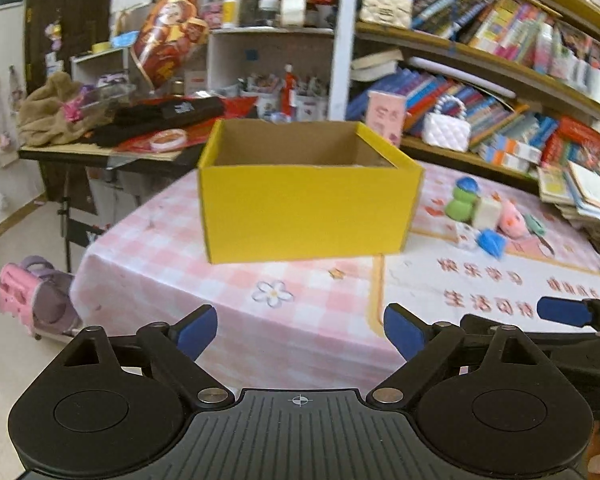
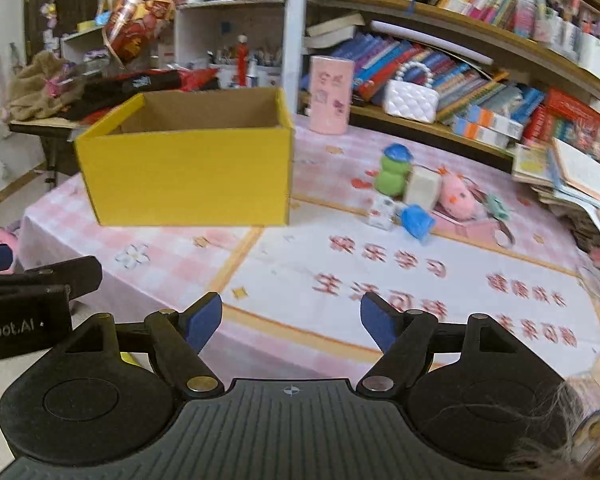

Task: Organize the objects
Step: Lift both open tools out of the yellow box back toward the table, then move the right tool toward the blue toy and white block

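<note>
Both my left claw point(image 1: 300, 330) and right claw point(image 2: 291, 320) gape wide, empty, short of the toys point(image 2: 416, 196) right of the yellow box point(image 2: 188, 168); they look light, and I'd pinch the soft pink one point(image 2: 458, 198) mid-body.

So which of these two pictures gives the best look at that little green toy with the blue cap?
The right wrist view. There the green toy stands larger and closer to the middle, clear of the yellow box. The left wrist view shows the same toy smaller, blurrier and farther toward the right side.
</note>
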The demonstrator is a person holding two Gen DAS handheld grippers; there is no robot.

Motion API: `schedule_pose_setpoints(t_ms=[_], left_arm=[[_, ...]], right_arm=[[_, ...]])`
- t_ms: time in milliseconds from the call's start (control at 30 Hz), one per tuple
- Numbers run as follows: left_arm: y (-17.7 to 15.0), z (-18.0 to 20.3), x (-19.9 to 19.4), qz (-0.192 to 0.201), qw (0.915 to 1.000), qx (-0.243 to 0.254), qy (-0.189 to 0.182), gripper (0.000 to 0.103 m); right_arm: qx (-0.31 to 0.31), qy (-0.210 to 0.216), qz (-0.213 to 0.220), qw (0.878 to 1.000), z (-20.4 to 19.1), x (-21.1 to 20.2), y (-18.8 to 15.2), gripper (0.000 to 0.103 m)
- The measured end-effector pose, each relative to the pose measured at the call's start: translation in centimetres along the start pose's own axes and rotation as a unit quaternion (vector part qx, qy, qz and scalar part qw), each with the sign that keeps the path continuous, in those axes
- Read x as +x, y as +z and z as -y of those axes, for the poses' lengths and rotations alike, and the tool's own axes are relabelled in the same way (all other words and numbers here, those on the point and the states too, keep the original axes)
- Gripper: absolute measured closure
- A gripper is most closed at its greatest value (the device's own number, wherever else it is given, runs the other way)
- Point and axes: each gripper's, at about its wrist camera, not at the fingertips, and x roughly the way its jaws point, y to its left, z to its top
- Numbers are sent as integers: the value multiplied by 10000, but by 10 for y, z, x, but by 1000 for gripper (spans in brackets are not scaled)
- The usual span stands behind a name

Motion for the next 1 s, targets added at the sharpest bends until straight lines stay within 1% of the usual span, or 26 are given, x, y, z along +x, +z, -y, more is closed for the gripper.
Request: schedule_pose_setpoints(t_ms=[300,500,733,867,1000], left_arm=[[-7,25,1,-117,9981,293,-527,10],[-5,46,4,-110,9947,560,-861,10],[-3,72,14,-188,9900,737,-1189,10],[-1,86,20,-217,9878,808,-1315,10],[2,100,26,-254,9861,892,-1381,10]], right_arm=[[331,-534,-66,9980,26,-20,-20,28],[564,-860,-81,9947,46,-30,-26,27],[722,-1191,-157,9901,70,-34,-31,27],[793,-1319,-214,9879,85,-32,-33,27],[888,-1359,-253,9864,98,-27,-30,27]])
